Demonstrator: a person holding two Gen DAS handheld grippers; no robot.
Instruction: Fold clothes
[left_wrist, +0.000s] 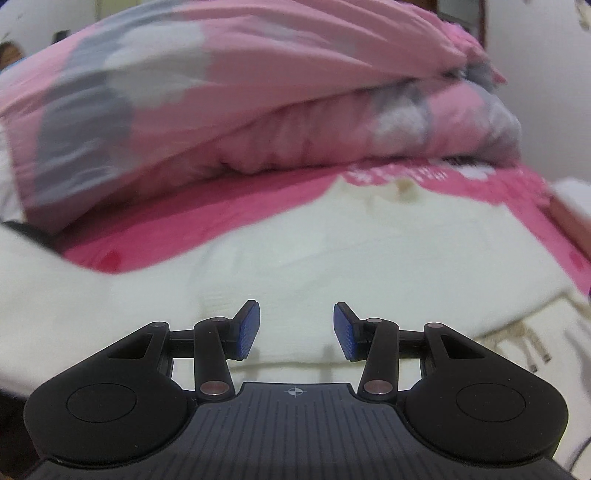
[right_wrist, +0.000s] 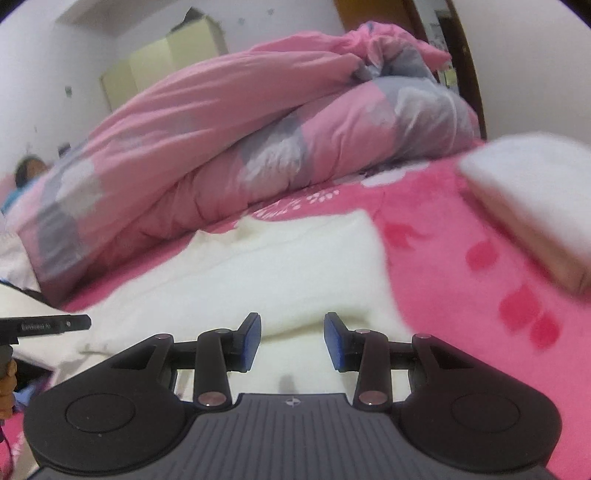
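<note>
open left gripper (left_wrist: 296, 329) over cream garment (left_wrist: 332, 251), lengthwise toward quilt (left_wrist: 221, 110).

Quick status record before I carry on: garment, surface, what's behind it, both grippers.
garment: cream-white garment lying spread on the bed, not yet gripped
surface: bright pink patterned blanket
behind: bunched pink and grey quilt at the far side of the garment
right of garment: white folded item, blurred
left gripper: jaws open, over the garment, holding nothing
right gripper: jaws open, over the garment near its right edge, holding nothing
</note>
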